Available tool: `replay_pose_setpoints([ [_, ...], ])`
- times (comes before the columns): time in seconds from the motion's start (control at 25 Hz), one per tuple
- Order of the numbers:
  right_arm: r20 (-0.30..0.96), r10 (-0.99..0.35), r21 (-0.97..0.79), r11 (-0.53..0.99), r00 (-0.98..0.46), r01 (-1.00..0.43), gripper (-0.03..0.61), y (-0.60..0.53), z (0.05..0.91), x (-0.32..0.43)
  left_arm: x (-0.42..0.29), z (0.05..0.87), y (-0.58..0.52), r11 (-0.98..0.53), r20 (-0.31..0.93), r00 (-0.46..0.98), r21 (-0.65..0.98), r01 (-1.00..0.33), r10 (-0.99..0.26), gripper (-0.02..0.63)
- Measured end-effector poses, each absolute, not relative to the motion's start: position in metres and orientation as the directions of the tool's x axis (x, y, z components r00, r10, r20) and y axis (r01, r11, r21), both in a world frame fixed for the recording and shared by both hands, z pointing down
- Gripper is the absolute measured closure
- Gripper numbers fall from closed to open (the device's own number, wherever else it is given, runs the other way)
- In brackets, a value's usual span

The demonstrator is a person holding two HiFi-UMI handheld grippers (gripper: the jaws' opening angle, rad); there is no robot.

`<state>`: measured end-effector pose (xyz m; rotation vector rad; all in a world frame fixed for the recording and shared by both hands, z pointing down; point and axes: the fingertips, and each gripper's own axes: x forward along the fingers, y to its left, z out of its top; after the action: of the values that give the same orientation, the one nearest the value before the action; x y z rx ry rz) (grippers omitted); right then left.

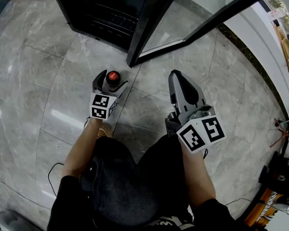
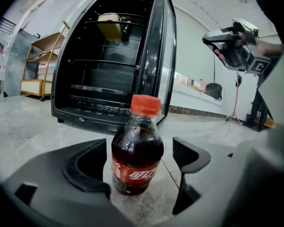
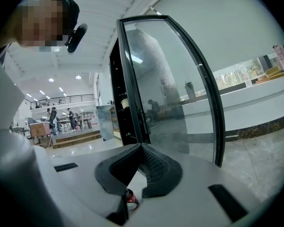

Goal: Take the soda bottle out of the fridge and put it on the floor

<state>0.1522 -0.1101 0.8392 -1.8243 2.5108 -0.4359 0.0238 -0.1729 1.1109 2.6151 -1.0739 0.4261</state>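
Standing on the floor (image 2: 19, 126), soda bottle (image 2: 137, 150) shows white, perhaps Chinese, script.

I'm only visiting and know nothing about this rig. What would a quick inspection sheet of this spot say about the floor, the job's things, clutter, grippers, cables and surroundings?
Surface: floor, glossy grey stone-look tiles.
Job's things: soda bottle, red cap, upright on the floor; fridge with its glass door open.
Clutter: tripod at the right edge.
Grippers: left gripper open, jaws either side of the bottle, not touching it; right gripper shut, empty, raised.
Cables: thin black cable on the floor beside the person.
Surroundings: shelf cart beside the fridge; long counter by the wall.
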Motion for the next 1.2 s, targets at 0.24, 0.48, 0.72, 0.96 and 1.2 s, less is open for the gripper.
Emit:
replay_pose_setpoints([
  [0.24,0.178,-0.929,-0.218,0.285,-0.325,-0.933,0.555,-0.115,0.848,0.151,0.012,1.098,-0.156,-0.68,0.389,0.688,0.183,-0.71,-0.613,0.184],
  [0.48,0.193,-0.932,-0.241,0.258,-0.307,-0.936,0.555,-0.123,0.863,0.164,-0.004,1.077,-0.147,-0.661,0.381,0.68,0.204,-0.722,-0.626,0.184],
  [0.72,0.206,-0.936,-0.237,0.236,-0.286,-0.942,0.555,-0.129,0.864,0.165,-0.008,1.055,-0.145,-0.666,0.381,0.686,0.207,-0.716,-0.62,0.185],
  [0.96,0.208,-0.937,-0.222,0.235,-0.282,-0.946,0.555,-0.137,0.823,0.157,-0.017,1.0,-0.156,-0.646,0.394,0.68,0.237,-0.726,-0.619,0.184],
  [1.2,0.302,-0.909,-0.236,0.222,-0.289,-0.946,0.555,-0.14,0.759,0.142,-0.03,0.897,-0.172,-0.651,0.427,0.684,0.248,-0.717,-0.591,0.186],
])
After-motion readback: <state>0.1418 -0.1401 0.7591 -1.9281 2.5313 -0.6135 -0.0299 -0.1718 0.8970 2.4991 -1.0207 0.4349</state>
